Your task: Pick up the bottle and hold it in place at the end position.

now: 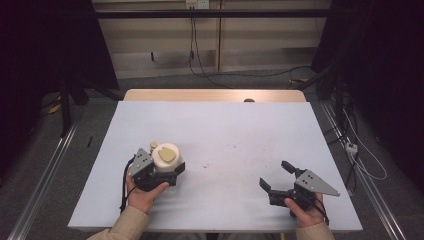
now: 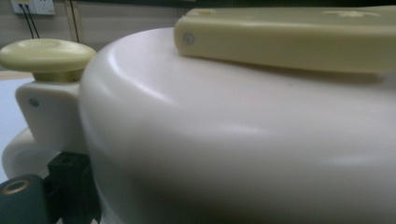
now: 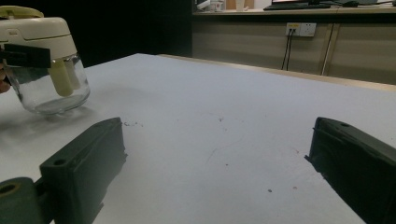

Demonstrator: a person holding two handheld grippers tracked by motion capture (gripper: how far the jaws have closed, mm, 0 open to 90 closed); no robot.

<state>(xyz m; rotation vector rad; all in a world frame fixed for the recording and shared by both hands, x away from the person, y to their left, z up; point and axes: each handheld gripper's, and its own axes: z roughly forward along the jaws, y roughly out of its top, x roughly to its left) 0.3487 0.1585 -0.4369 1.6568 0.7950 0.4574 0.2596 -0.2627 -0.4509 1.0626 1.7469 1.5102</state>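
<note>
The cream lid (image 2: 243,140) of a glass jar (image 1: 166,159) sits clamped between the left gripper (image 1: 162,172) jaws at the table's (image 1: 225,130) left front, while the right gripper (image 1: 276,176), jaws spread, rests well apart.

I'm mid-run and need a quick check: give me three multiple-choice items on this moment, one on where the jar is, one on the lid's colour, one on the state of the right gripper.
1. Where is the jar?
A. front-left of the table, at the left gripper
B. far right corner
C. on the floor

2. What colour is the jar's lid?
A. red
B. cream
C. black

3. How is the right gripper?
A. shut on the jar
B. shut on nothing
C. open, holding nothing

Answers:
1 A: the high view shows the left gripper around it near the table's front-left.
2 B: the cream lid sits above clear glass in the right gripper view.
3 C: its fingers stand wide apart over bare table.
</note>
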